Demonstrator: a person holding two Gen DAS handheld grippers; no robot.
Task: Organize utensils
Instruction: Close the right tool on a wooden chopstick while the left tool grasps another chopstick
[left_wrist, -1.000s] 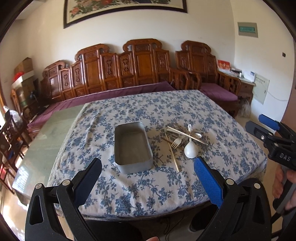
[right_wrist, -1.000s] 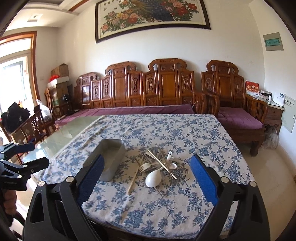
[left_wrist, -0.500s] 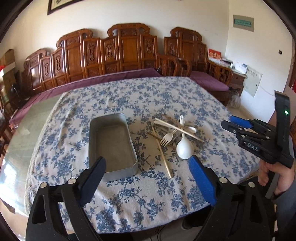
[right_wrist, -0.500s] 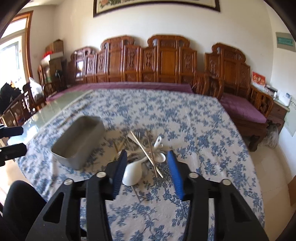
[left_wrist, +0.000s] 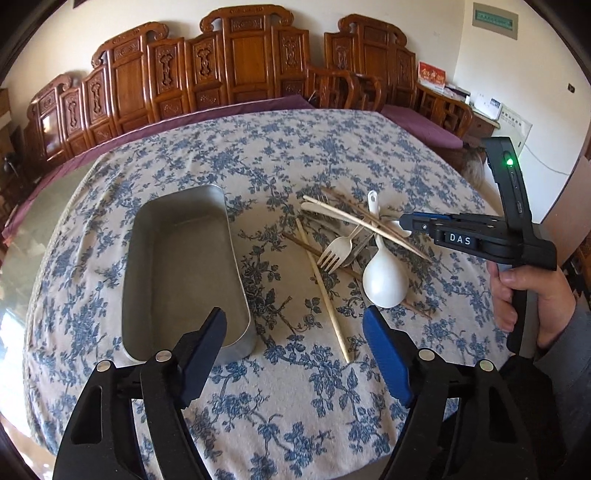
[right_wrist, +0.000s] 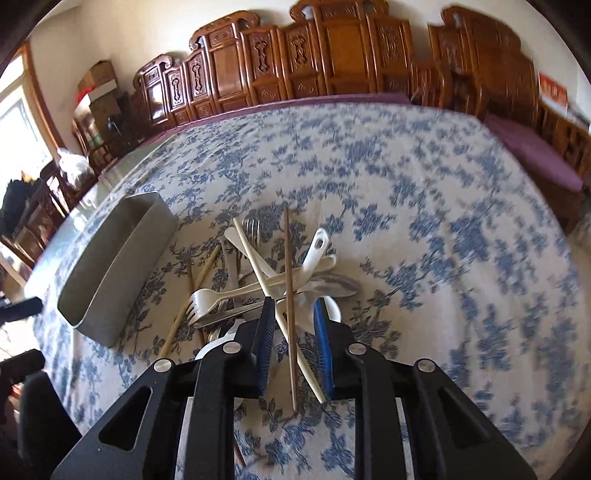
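**Both claws over the utensil pile, tin sitting empty**

I'm holding my left claw (left_wrist: 295, 325) low over the near edge of the flowered tablecloth (left_wrist: 280, 155). Its jaws are closing but are standing wide w/ nothing between them, just cloth and the near corner of the metal tin (left_wrist: 181, 266). The tin is lying lengthwise on the cloth, left of the utensils, nothing in it.

The utensils are sitting in a loose heap right of the tin, near but not touching it: a white spoon (left_wrist: 384, 273) w/ its bowl toward me, a pale plastic fork (left_wrist: 338, 251), metal cutlery under those, pale and brown chopsticks crossing on top. One pale chopstick (left_wrist: 321, 284) is lying apart from the heap, pointing at me.

I'm bringing my right claw (right_wrist: 293, 314) in over the heap. Its jaws are closing, gap narrow; a brown chopstick (right_wrist: 289, 280) and a pale one (right_wrist: 258, 266) are running between the blue pads. Can't tell if the pads are pressing them yet.

Writing: white letters "DAS" (left_wrist: 457, 240) on the right claw's body in the left view, a green light glowing above on its upright part. Red card on the far side table has gold writing, too small to read.
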